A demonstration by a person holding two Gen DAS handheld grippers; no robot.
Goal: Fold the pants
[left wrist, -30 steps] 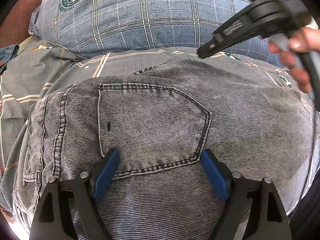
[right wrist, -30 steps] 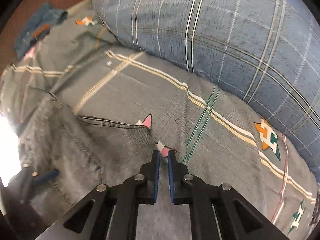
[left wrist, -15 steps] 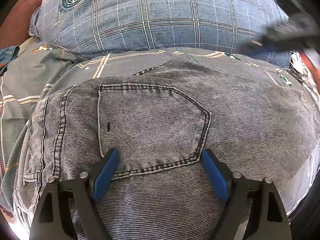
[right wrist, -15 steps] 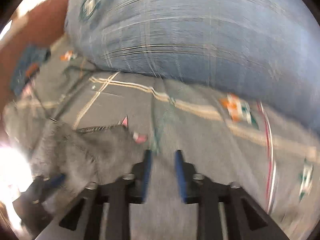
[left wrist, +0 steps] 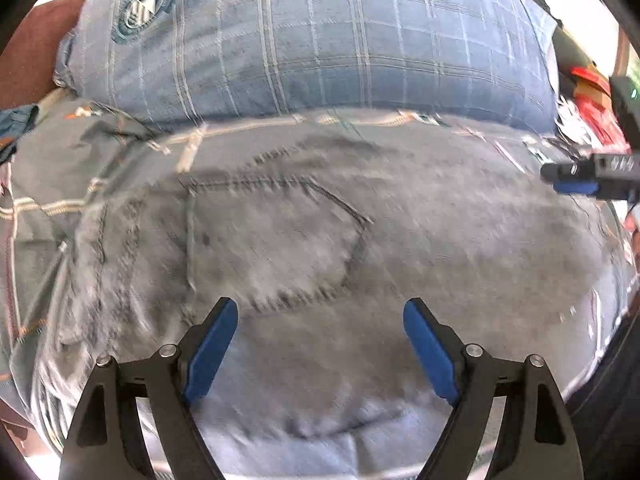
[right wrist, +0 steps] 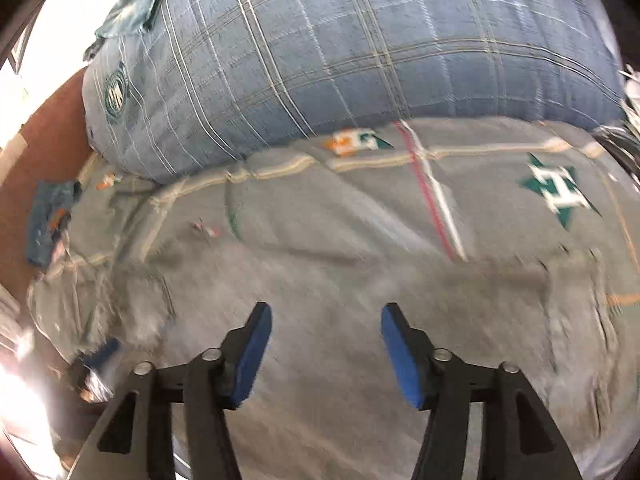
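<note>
Grey denim pants spread flat across a grey patterned bedspread, back pocket facing up, five-sided and edged in dark double stitching, its weave blurred by motion. Left gripper poised low over the seat of the pants just below the pocket, black arms ending in blue rubbery pads held wide apart, nothing between them. Right gripper likewise spread, blue pads parted above plain denim further along the leg, clasping nothing; the same tool seen from the left wrist view as a dark bar with a blue tip at the far right edge, over the pants. Behind, a plump blue plaid pillow, soft and rounded, with a round teal badge near one corner. Bedspread marked with cream stripes, a thin red line and a teal-and-white star motif. Reddish-brown headboard at the left, a scrap of blue cloth lying against it. Whether the pad tips touch the fabric cannot be told.
</note>
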